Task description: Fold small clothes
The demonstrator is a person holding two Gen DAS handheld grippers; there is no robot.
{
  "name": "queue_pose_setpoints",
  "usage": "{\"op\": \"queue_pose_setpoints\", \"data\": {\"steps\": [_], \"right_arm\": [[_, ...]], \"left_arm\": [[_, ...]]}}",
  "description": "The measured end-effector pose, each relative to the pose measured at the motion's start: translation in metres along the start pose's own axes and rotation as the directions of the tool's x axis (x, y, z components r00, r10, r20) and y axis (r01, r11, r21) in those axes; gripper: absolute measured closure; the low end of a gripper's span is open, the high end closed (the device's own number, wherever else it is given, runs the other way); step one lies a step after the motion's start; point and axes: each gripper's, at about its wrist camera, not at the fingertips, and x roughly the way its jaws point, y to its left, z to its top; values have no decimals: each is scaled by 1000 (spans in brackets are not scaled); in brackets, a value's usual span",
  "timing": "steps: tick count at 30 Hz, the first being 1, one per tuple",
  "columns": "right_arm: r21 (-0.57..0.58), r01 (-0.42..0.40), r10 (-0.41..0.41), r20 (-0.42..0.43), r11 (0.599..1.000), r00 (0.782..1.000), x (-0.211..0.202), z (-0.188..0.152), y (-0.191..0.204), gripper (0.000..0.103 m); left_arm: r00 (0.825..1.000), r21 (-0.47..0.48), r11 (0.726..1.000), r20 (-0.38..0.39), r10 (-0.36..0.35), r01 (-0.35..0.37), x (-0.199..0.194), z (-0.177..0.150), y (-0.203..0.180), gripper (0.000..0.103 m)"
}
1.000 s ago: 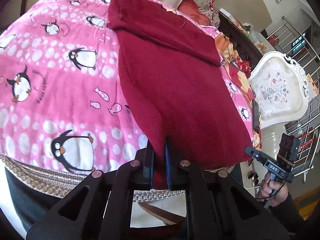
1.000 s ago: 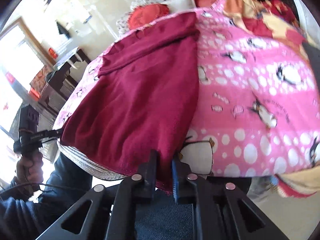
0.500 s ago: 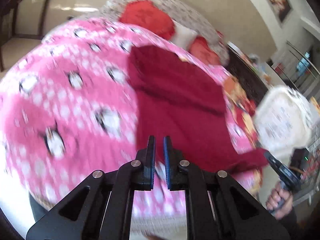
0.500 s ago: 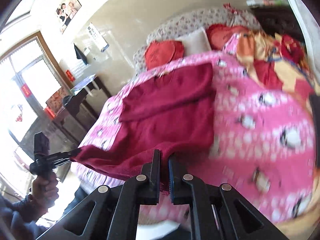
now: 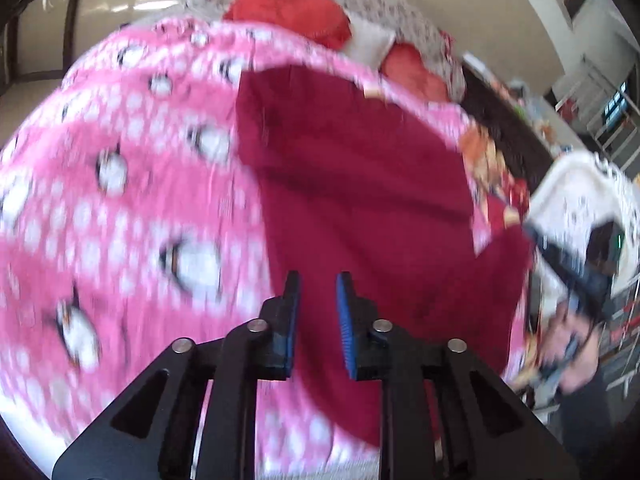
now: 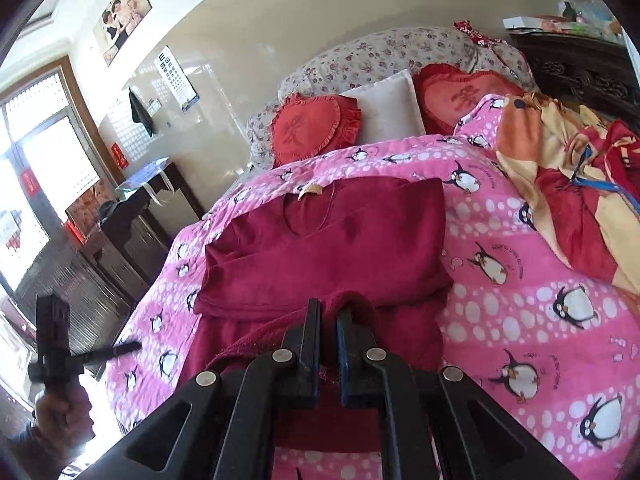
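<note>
- Left wrist view, blurred: a bed under a pink penguin-print blanket [image 5: 120, 220] filled the frame, with a red heart cushion [image 5: 288, 8] and a pale pillow at its head.
- A dark red garment [image 5: 360, 184] lay spread on that blanket, running from near the cushions down to the bed's near edge.
- The left gripper [image 5: 318, 312] hung over the garment's near part; its blue-padded jaws were opening, a clear gap between them and no cloth pinched there.
- At the garment's right edge the right gripper [image 5: 568, 264] showed as a dark blur, a fold of the red cloth drawn up to it, a hand [image 5: 572, 360] below.
- No containers showed in this view.
- Right wrist view, sharp: the same bed stood against a pale wall with a framed photograph and an eye chart; a dark wooden table [image 6: 132, 216] stood beside it.
- The garment's upper half lay flat on the blanket [image 6: 520, 300], neckline toward the cushions.
- The right gripper's jaws were clamped on the garment's lifted near edge, cloth bunched over the fingertips.
- The left gripper appeared left of the garment, over the blanket's edge, apart from the cloth.
</note>
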Motion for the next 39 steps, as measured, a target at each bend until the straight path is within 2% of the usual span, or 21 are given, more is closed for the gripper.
{"op": "queue_pose_setpoints", "data": {"steps": [2, 3, 5, 8, 11, 13, 14, 17, 18, 19, 20, 21, 23, 24, 26, 29, 32, 34, 36, 38, 39], "right_arm": [[10, -1, 1, -1, 1000, 1000, -2, -5, -4, 97], [11, 3, -3, -3, 1000, 1000, -2, -7, -6, 97], [21, 11, -11, -1, 1000, 1000, -2, -8, -10, 97], [23, 15, -15, -2, 1000, 1000, -1, -8, -11, 97], [25, 17, -17, -6, 1000, 1000, -2, -9, -12, 97], [23, 18, -18, -6, 1000, 1000, -3, -9, -11, 97], [20, 16, -16, -4, 1000, 1000, -5, -10, -10, 97], [11, 17, -17, 1, 1000, 1000, -9, -11, -7, 97], [12, 17, -17, 4, 1000, 1000, -10, -12, -7, 97], [10, 19, -19, 3, 1000, 1000, -11, -13, -8, 97], [9, 20, -20, 3, 1000, 1000, -12, -13, -7, 97], [9, 20, -20, 2, 1000, 1000, -12, -14, -8, 97], [8, 21, -21, -1, 1000, 1000, -12, -14, -9, 97], [10, 23, -23, -1, 1000, 1000, -12, -14, -10, 97], [19, 20, -20, 2, 1000, 1000, -10, -11, -11, 97], [38, 9, -10, 13, 999, 1000, -3, 1, -14, 97], [61, -1, 0, 21, 998, 1000, 14, 21, -17, 97], [93, -12, 11, 18, 996, 1000, 32, 38, -22, 97], [125, -9, 6, 20, 992, 1000, 50, 54, -28, 97], [159, -4, 2, 13, 987, 1000, 75, 74, -36, 97], [157, 9, -10, 4, 988, 1000, 88, 82, -38, 97]], "left_arm": [[1000, -8, 1000, -27, -4, 4, -2, -21, 4, 79], [998, -33, 999, -52, -27, 26, -3, -35, 8, 73], [991, -81, 993, -101, -93, 85, 1, -52, 13, 69], [961, -235, 949, -131, -244, 209, 10, -69, 22, 69], [921, -344, 886, -121, -371, 312, 20, -77, 21, 66], [885, -394, 839, -117, -451, 376, 28, -82, 14, 63], [874, -401, 828, -119, -472, 393, 32, -82, 9, 63], [867, -388, 828, -125, -482, 404, 36, -85, -2, 63], [870, -387, 829, -118, -479, 404, 35, -84, -4, 63], [879, -378, 837, -109, -465, 396, 35, -81, -6, 69], [893, -358, 853, -99, -439, 380, 31, -79, -7, 89], [903, -345, 863, -88, -421, 369, 28, -76, -5, 95], [924, -325, 882, -60, -378, 340, 23, -70, -4, 98], [938, -297, 901, -42, -344, 317, 18, -63, -5, 98], [951, -261, 917, 4, -310, 300, 11, -50, -7, 98], [951, -220, 926, 103, -291, 307, -3, -13, -5, 98], [948, -191, 938, 196, -251, 288, -6, 47, 0, 98], [950, -192, 945, 217, -222, 265, 5, 83, 8, 98], [961, -187, 959, 217, -170, 212, 28, 126, 18, 98], [970, -176, 967, 189, -150, 184, 54, 155, 25, 98], [976, -169, 976, 188, -107, 139, 68, 170, 29, 98]]}}
